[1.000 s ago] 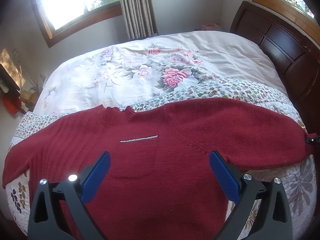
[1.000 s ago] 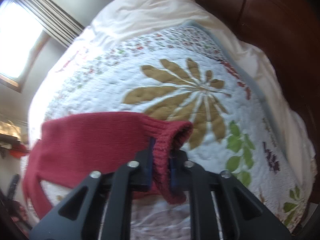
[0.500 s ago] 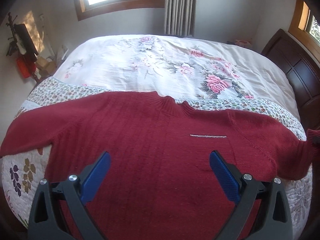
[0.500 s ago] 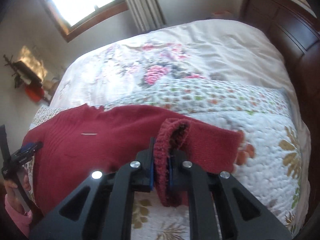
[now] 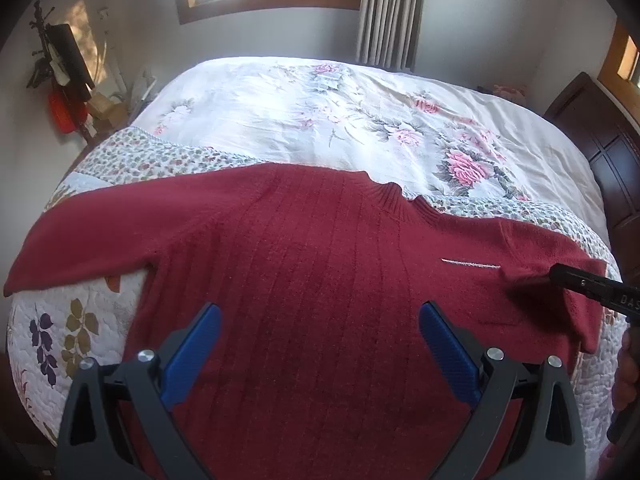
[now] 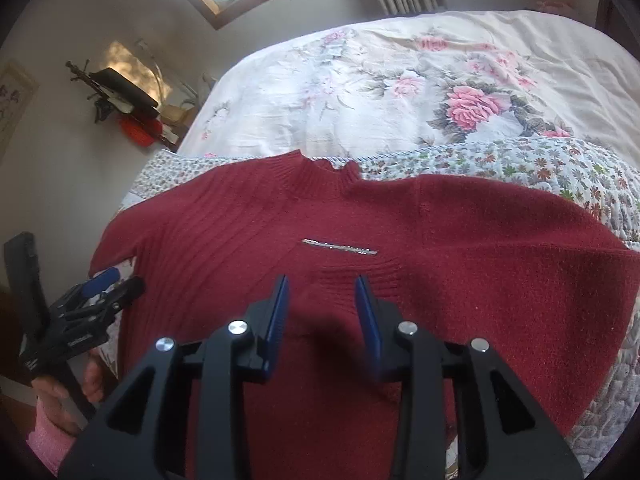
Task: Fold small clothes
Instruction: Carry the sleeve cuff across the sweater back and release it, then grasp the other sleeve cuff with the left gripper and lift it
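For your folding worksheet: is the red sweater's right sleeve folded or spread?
Folded: the sleeve lies across the sweater chest, cuff beside the open right gripper.

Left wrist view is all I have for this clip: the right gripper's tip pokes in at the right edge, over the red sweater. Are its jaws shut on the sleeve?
Observer: No. The right wrist view shows the right gripper with its jaws open and the ribbed cuff lying ungripped between them.
Operator: Where on the sweater does that cuff lie?
Observer: On the chest of the red sweater, just below the silver bar.
Operator: What is holding my left gripper?
Observer: A hand in a pink sleeve holds the left gripper beside the sweater's edge.
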Action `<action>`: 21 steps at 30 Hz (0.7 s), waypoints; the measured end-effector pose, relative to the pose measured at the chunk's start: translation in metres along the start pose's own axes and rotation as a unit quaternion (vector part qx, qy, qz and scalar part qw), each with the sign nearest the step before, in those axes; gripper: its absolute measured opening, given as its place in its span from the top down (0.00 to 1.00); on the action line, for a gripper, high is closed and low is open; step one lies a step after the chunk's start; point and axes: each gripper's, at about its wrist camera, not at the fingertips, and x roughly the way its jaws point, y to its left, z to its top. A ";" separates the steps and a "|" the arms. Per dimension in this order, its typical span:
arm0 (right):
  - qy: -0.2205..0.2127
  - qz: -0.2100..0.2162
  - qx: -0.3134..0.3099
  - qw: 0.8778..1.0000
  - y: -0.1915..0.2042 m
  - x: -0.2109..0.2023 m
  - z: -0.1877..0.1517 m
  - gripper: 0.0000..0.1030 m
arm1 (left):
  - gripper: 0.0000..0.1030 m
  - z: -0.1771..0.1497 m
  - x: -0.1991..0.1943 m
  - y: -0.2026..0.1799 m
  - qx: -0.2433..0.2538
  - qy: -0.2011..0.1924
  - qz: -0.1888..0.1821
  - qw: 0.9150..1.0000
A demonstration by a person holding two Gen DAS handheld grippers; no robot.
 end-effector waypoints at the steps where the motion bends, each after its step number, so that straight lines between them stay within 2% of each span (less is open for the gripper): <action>1: -0.009 -0.001 0.000 1.000 0.000 -0.010 -0.002 0.66 | 0.04 0.000 0.001 -0.004 0.003 0.002 -0.004 1.000; 4: -0.034 -0.016 0.021 0.999 -0.024 -0.046 -0.005 0.66 | 0.04 0.004 0.004 -0.026 0.010 0.010 -0.029 0.999; 7: -0.047 -0.057 0.047 0.996 -0.059 -0.073 -0.014 0.66 | 0.04 0.006 0.014 -0.063 0.022 0.044 -0.085 0.995; 9: -0.050 -0.079 0.063 0.994 -0.081 -0.083 -0.024 0.66 | 0.04 0.006 0.025 -0.092 0.023 0.081 -0.135 0.987; 12: -0.054 -0.096 0.076 0.991 -0.103 -0.095 -0.046 0.66 | 0.04 0.004 0.046 -0.128 0.018 0.131 -0.183 0.974; 15: -0.057 -0.112 0.078 0.989 -0.116 -0.107 -0.066 0.64 | 0.09 0.001 0.067 -0.150 0.006 0.172 -0.200 0.964; 16: -0.058 -0.116 0.080 0.988 -0.121 -0.112 -0.072 0.62 | 0.11 0.000 0.072 -0.157 0.001 0.179 -0.196 0.964; 18: -0.062 -0.126 0.084 0.987 -0.128 -0.117 -0.080 0.59 | 0.16 0.002 0.072 -0.165 0.005 0.170 -0.182 0.969; 20: -0.064 -0.131 0.091 0.985 -0.136 -0.122 -0.088 0.58 | 0.38 0.004 0.072 -0.171 0.007 0.171 -0.178 0.969; 21: -0.065 -0.131 0.097 0.984 -0.140 -0.124 -0.091 0.58 | 0.44 0.005 0.071 -0.172 0.006 0.170 -0.170 0.971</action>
